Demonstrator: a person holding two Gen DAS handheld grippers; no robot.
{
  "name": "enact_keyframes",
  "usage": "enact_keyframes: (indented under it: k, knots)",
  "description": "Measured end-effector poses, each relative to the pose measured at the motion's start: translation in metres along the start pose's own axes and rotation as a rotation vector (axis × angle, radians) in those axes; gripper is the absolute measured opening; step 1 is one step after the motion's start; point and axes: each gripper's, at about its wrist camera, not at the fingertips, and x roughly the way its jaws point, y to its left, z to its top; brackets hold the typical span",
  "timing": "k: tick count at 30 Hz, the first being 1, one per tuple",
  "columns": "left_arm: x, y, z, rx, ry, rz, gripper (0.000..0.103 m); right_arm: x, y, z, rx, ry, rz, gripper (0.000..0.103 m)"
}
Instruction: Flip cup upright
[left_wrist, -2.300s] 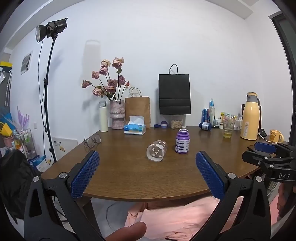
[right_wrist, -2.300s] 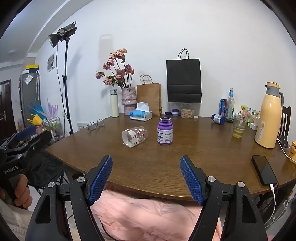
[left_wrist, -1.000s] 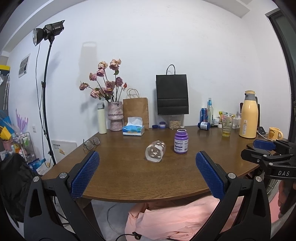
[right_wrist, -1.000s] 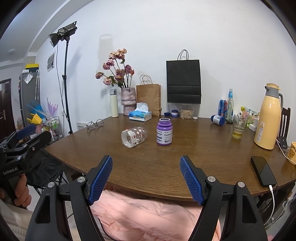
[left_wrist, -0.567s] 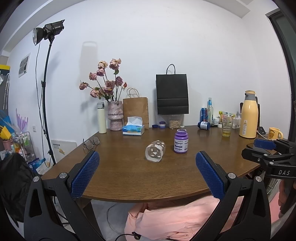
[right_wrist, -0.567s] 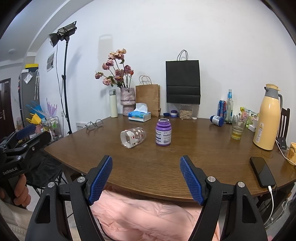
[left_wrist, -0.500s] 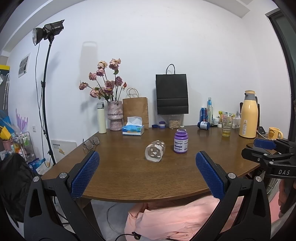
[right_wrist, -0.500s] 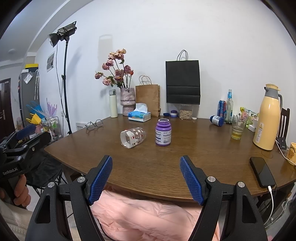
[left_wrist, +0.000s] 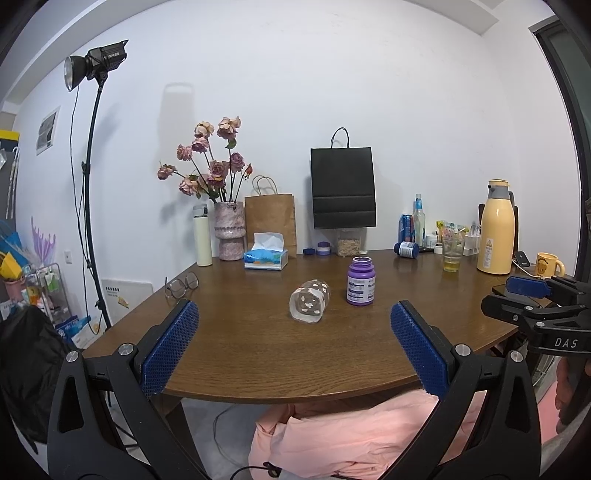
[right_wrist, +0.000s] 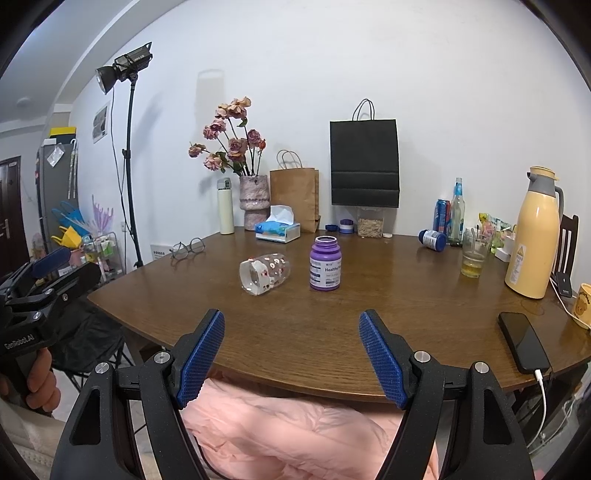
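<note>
- Left wrist view: the cup (left_wrist: 309, 301) lay on its side on the table (left_wrist: 258, 354), at 12 o'clock, a bottle (left_wrist: 361, 281) just beside.
- Left gripper (left_wrist: 293, 345) and right gripper (right_wrist: 291, 356) both had jaws wide apart, holding nothing.

Table (left_wrist: 258, 354): brown wood, visible grain, low sheen. Cup (right_wrist: 265, 273): clear glass, printed pattern, glossy. Purple bottle (right_wrist: 325, 263): smooth plastic, paper label. Left gripper (left_wrist: 293, 347) and right gripper (right_wrist: 291, 354): matt black plastic arms, metal screws; fingers (right_wrist: 201, 356) faced with blue, rough-textured pads. Brown bag (left_wrist: 270, 219) and black bag (left_wrist: 343, 188): matt paper. Phone (right_wrist: 522, 341): glossy black. Pink cloth (right_wrist: 295, 435): soft, quilted.
</note>
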Motion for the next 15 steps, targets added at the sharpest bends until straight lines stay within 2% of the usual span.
enact_keyframes:
  k: [9, 15]
  knots:
    - [0.005, 0.0, -0.004, -0.003, 0.013, -0.012, 0.103, 0.006, -0.002, -0.003, 0.009, 0.011, 0.002, 0.08]
    - [0.039, 0.008, -0.011, 0.027, 0.018, 0.049, 0.103, 0.036, -0.007, -0.007, 0.017, 0.047, -0.002, 0.08]
